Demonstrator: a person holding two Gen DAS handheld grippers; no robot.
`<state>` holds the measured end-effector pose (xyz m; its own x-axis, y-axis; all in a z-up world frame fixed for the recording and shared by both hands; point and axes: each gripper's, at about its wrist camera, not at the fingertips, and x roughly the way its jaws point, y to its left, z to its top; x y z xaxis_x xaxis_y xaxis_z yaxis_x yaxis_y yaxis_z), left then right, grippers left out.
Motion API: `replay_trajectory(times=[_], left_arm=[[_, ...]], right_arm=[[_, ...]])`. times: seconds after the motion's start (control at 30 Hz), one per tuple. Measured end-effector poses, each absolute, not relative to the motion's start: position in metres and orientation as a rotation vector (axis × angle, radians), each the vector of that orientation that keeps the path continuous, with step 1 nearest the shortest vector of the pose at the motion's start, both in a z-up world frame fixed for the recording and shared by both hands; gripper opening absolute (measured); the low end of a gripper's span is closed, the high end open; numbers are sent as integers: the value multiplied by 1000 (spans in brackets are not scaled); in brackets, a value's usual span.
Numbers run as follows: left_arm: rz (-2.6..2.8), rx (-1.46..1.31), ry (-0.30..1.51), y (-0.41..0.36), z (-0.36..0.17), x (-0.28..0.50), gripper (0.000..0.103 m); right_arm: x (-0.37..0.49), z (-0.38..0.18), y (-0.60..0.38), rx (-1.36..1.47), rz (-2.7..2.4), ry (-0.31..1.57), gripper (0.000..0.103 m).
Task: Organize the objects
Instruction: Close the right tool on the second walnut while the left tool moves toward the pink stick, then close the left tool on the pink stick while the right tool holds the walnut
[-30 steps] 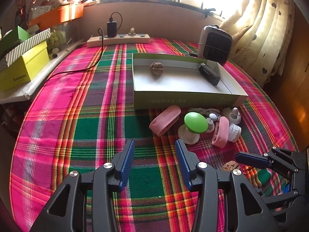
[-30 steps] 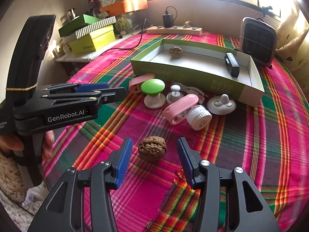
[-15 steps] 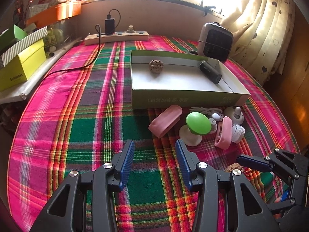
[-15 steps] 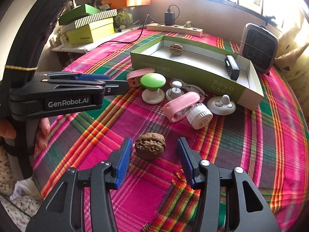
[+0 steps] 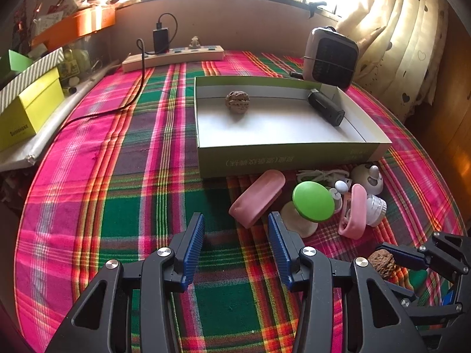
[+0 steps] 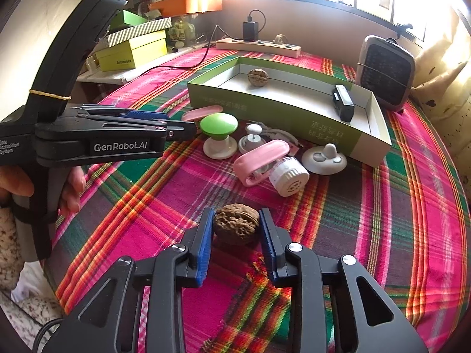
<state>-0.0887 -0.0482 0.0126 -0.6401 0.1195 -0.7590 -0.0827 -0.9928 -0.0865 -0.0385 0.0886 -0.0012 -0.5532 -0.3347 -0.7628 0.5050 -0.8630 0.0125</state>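
The right gripper (image 6: 236,225) has just been closing, and its blue pads now press both sides of a walnut (image 6: 236,227) resting on the plaid cloth (image 6: 368,235). The left gripper (image 5: 236,242) hangs half-spread over bare cloth, holding nothing. There are two walnuts: this one and another (image 6: 258,77) inside the green tray (image 6: 265,103) beyond. Two pink clips (image 6: 260,161) lie before the tray, the farther one (image 6: 203,112) partly hidden behind the left gripper.

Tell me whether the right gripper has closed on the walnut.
Shut on it. The right gripper has just been closing, and both blue pads now press the sides of the walnut, which rests on the plaid cloth.
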Motion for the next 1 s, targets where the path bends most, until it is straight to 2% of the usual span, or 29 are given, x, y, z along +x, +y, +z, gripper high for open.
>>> replay_trajectory(times=[0.53, 0.8, 0.9, 1.0], left_arm=[[2721, -1279, 95, -33, 9, -111, 44], [2723, -1279, 83, -32, 9, -113, 44], [2729, -1282, 84, -33, 9, -113, 42], [2732, -1283, 90, -32, 9, -113, 36]], right_arm=[[-44, -1, 99, 1137, -2434, 279, 32], [-46, -2, 101, 1139, -2436, 264, 32], [-46, -1, 101, 1138, -2436, 264, 32], [-47, -1, 102, 1137, -2434, 256, 32]])
